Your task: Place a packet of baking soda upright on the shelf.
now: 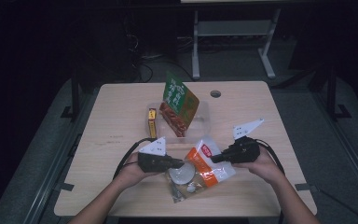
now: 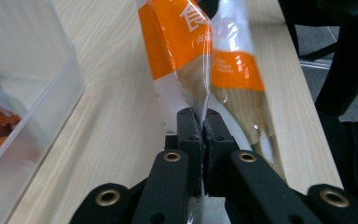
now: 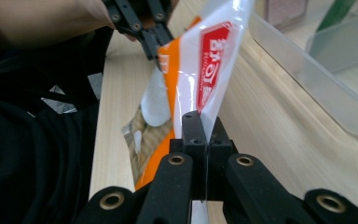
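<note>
The orange-and-white bag (image 2: 200,56), pinched in the tool, carries a white "食" just ahead of the jaws; its red label's (image 3: 211,60) characters are too blurred.

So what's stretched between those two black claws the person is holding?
An orange and white plastic food packet. The left claw pinches one edge, the right claw the other, as the high view shows; each claw view shows film clamped between shut jaws.

Both forearms come in low and converge. The left gripper (image 1: 179,164) points right, the right gripper (image 1: 216,158) points left, tips near each other. Each has its jaws pinched tight together on a packet's thin film edge.
</note>
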Action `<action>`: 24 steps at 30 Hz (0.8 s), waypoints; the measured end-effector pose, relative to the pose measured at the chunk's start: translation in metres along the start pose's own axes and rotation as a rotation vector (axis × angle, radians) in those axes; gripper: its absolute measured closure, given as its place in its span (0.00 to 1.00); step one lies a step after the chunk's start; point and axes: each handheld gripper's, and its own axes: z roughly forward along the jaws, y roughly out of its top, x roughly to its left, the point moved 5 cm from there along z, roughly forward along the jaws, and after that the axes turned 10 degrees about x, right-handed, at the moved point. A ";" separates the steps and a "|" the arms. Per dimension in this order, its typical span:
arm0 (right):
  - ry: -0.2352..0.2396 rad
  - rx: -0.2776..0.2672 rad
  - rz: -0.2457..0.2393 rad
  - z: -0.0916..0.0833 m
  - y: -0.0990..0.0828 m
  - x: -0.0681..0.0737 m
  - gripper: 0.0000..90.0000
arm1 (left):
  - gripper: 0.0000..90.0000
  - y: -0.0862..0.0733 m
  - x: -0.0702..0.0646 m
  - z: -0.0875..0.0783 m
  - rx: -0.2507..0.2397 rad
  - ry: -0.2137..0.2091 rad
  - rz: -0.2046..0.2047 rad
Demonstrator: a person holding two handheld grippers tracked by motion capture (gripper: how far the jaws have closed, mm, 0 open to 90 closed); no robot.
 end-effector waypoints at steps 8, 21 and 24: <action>0.006 -0.006 -0.059 -0.002 0.016 0.014 1.00 | 0.50 -0.006 0.005 -0.012 -0.039 0.020 -0.062; -0.060 -0.081 -0.092 -0.028 0.028 0.022 1.00 | 0.41 -0.030 0.007 -0.033 -0.012 0.064 -0.108; -0.076 -0.103 -0.091 -0.034 0.028 0.022 1.00 | 0.41 -0.037 0.007 -0.037 -0.001 0.076 -0.116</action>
